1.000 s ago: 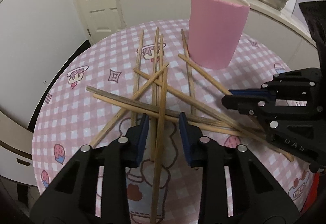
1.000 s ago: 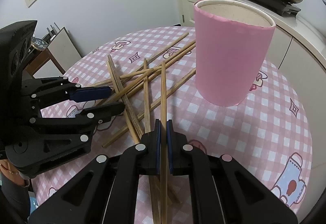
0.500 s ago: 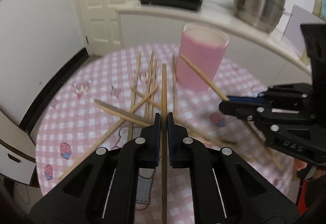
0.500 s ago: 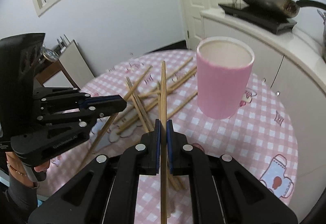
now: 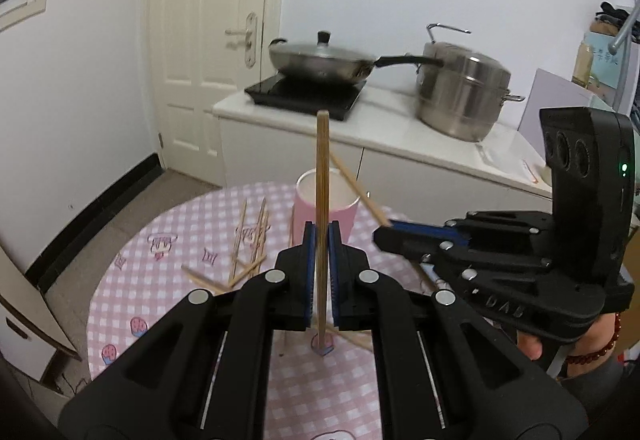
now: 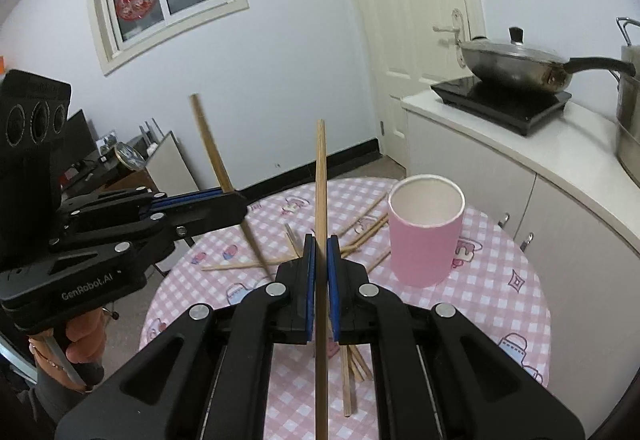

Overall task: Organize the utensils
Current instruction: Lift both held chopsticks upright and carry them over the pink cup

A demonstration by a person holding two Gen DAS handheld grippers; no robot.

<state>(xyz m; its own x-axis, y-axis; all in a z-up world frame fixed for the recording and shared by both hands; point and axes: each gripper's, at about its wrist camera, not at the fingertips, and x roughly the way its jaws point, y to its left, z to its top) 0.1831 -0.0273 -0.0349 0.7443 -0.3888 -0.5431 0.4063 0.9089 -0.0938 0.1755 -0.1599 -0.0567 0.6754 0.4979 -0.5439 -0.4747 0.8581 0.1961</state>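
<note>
Two black claws each pinched one wooden chopstick above the pink checked table.

The left gripper clamped its thin wooden chopstick at frame centre; the right gripper pinched another chopstick. The pink cylindrical cup, centre right, looked empty; loose chopsticks lay beside it on the round table.

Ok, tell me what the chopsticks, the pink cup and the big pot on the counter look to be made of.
Chopsticks: wood or bamboo, by the look; tan, matte, unpainted, with faint lengthwise grain.
Cup: probably paper or card; matte pink outside, off-white inside, thin rim. Could be plastic.
Pot: metal, likely stainless steel; silvery brushed surface with soft reflections and a wire handle.
</note>
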